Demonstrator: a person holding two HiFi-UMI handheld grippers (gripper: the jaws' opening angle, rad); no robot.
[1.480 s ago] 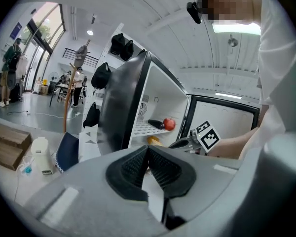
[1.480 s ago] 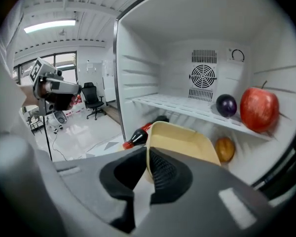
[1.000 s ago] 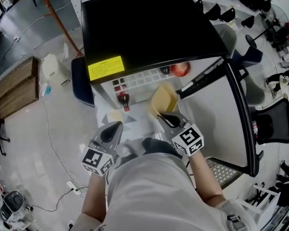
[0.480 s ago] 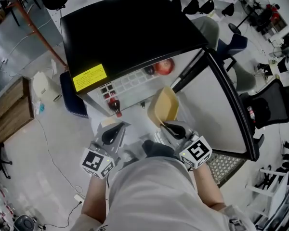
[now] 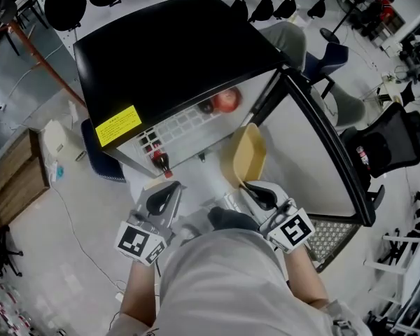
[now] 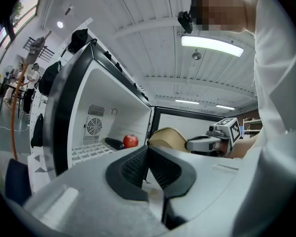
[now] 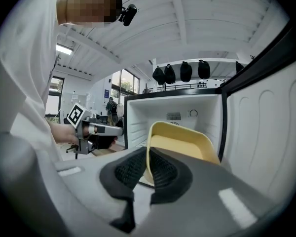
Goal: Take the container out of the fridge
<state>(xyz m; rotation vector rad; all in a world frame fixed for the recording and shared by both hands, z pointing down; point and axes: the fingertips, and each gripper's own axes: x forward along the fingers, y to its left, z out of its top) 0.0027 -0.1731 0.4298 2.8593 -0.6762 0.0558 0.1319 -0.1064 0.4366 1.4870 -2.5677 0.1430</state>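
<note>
The container (image 5: 248, 156) is a tan-yellow plastic tub, tipped on its side in the air in front of the open fridge (image 5: 175, 54). My right gripper (image 5: 255, 191) is shut on its near rim. In the right gripper view the rim of the tub (image 7: 182, 142) sits pinched between the dark pads (image 7: 160, 172), with the white fridge cavity behind. My left gripper (image 5: 164, 196) hangs to the left of the tub, shut on nothing. In the left gripper view its pads (image 6: 135, 164) meet, and the tub (image 6: 167, 138) shows beyond them.
A red apple (image 5: 226, 101) and a dark item (image 6: 113, 143) lie on the fridge's white shelf. A cola bottle (image 5: 159, 161) stands at the front left. The fridge door (image 5: 322, 152) stands open at the right. Chairs and cables lie around on the floor.
The tub, still held in my right gripper, has come a little further out from the fridge opening and to the right. My left gripper stays shut beside it.
</note>
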